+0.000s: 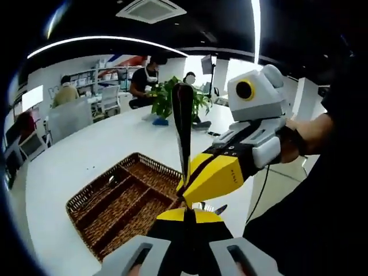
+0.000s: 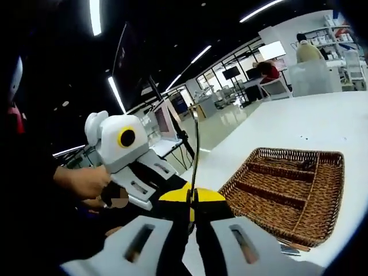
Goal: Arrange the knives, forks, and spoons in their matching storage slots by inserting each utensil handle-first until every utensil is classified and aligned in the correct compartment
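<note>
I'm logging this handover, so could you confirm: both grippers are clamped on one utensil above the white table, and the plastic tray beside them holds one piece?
Nearly: the tray is woven wicker, as the left gripper view shows. The rest holds: left gripper, right gripper, utensil, table.

An open office with a dark ceiling (image 1: 86,14), strip lights (image 1: 256,23), a white table (image 1: 86,149) and shelves (image 1: 86,77)

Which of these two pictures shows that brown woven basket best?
The right gripper view: the wicker tray lies nearly unblocked, dividers and compartments plain. In the left gripper view the wicker tray is partly hidden by both grippers and the held utensil.
</note>
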### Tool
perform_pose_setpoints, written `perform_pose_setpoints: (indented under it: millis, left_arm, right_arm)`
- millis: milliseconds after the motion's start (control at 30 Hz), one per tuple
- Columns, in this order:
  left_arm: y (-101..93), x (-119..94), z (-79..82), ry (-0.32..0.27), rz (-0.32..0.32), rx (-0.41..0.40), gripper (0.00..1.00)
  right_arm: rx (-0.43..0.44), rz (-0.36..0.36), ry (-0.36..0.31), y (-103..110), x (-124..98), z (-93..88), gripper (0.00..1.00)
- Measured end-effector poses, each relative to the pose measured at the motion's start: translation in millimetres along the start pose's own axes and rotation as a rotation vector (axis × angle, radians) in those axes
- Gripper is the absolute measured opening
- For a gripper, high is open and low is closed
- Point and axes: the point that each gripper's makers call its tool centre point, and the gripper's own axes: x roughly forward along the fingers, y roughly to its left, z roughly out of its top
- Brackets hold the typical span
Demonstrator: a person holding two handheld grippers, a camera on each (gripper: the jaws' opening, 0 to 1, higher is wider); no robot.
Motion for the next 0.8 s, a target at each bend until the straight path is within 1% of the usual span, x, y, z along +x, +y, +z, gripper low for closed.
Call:
perform_pose_setpoints:
  millis: [33, 100, 167, 200, 233, 267, 333, 467, 500, 667, 700, 800]
  left_arm:
    - [0.0, -0.4, -0.7, 0.005, -0.002, 0.004, 0.0]
    - [-1.1, -1.0, -2.9, 0.03, -0.011, 0.006, 0.0]
    - [-2.9, -1.6, -6.8, 0.073, -0.022, 0.04, 0.0]
    - [-3.2, -1.9, -9.0, 0.097, -0.023, 0.053, 0.0]
    - [-3.2, -1.9, -9.6, 0.104, -0.025, 0.055, 0.0]
    - [-3.4, -2.6, -11.7, 0.126, -0.031, 0.069, 0.0]
    - [-1.9, -3.5, -12.6, 0.15, -0.033, 0.096, 0.0]
    - [3.1, -7.7, -10.8, 0.182, -0.046, 0.128, 0.0]
    - [4.9, -9.7, -9.9, 0.196, -0.051, 0.141, 0.0]
    - [11.3, -18.1, -8.0, 0.271, -0.08, 0.212, 0.0]
    - [12.9, -19.9, -6.3, 0.285, -0.085, 0.23, 0.0]
    - [15.7, -23.8, -1.3, 0.307, -0.097, 0.254, 0.0]
  right_arm:
    - [-0.026, -0.015, -0.007, -3.6, -1.3, 1.9, 0.07]
    - [-0.042, -0.033, 0.005, -8.5, -4.9, 0.7, 0.14]
    - [-0.071, -0.048, 0.023, -12.8, -9.0, -0.9, 0.21]
    - [-0.106, -0.062, 0.033, -15.8, -12.7, -1.3, 0.24]
    - [-0.113, -0.07, 0.031, -16.8, -14.9, -0.3, 0.26]
    - [-0.117, -0.076, 0.027, -18.2, -18.8, 1.2, 0.29]
    - [-0.124, -0.095, 0.024, -22.7, -26.3, 3.6, 0.33]
    - [-0.15, -0.135, 0.018, -30.4, -40.0, 8.3, 0.42]
    - [-0.169, -0.15, 0.022, -33.2, -45.2, 9.5, 0.46]
    - [-0.207, -0.192, 0.048, -40.2, -66.2, 9.4, 0.67]
    - [-0.214, -0.207, 0.057, -42.8, -71.6, 8.2, 0.73]
    - [-0.218, -0.236, 0.054, -48.8, -83.5, 8.9, 0.87]
